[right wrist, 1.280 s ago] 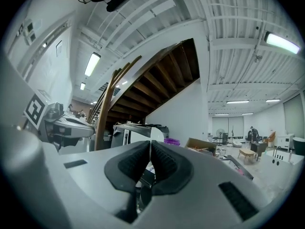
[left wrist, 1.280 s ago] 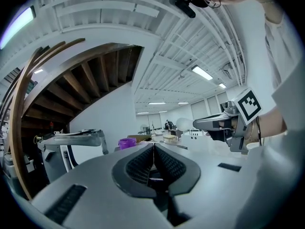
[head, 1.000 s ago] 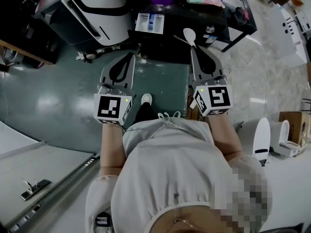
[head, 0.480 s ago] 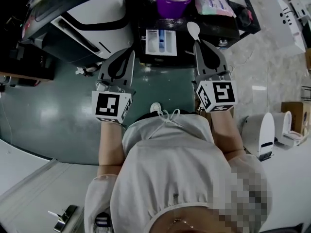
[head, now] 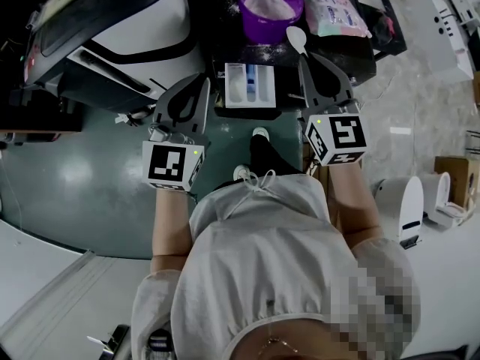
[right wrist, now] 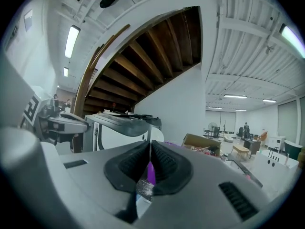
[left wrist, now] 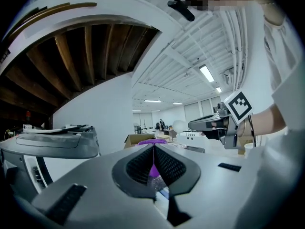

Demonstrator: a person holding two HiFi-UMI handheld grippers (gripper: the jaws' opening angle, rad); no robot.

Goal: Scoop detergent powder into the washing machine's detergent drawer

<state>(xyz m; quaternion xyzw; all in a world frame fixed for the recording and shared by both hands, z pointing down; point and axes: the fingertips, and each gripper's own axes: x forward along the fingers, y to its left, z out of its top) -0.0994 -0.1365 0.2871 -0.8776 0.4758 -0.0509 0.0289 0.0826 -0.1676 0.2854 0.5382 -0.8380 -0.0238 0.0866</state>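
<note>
In the head view the white detergent drawer [head: 250, 85] lies open on the dark table, just ahead of both grippers. Behind it stands a purple bowl [head: 271, 4] full of white powder. My right gripper [head: 302, 57] is shut on the handle of a white spoon [head: 296, 40], whose bowl points toward the purple bowl. My left gripper [head: 204, 81] is shut and holds nothing, left of the drawer. In the left gripper view its jaws [left wrist: 153, 146] meet, with the purple bowl [left wrist: 152, 141] beyond. The spoon [right wrist: 156, 135] shows past the right gripper [right wrist: 150, 143] tips.
A white and black washing machine [head: 112, 28] stands at the left. A detergent bag [head: 336, 13] lies right of the bowl. The table edge [head: 360, 64] drops to a pale floor at the right. The person's shoe [head: 260, 134] is on the green floor below the drawer.
The person has stepped forward, so the drawer, bowl and table now sit closer to both grippers. The grippers keep their hold and spacing.
</note>
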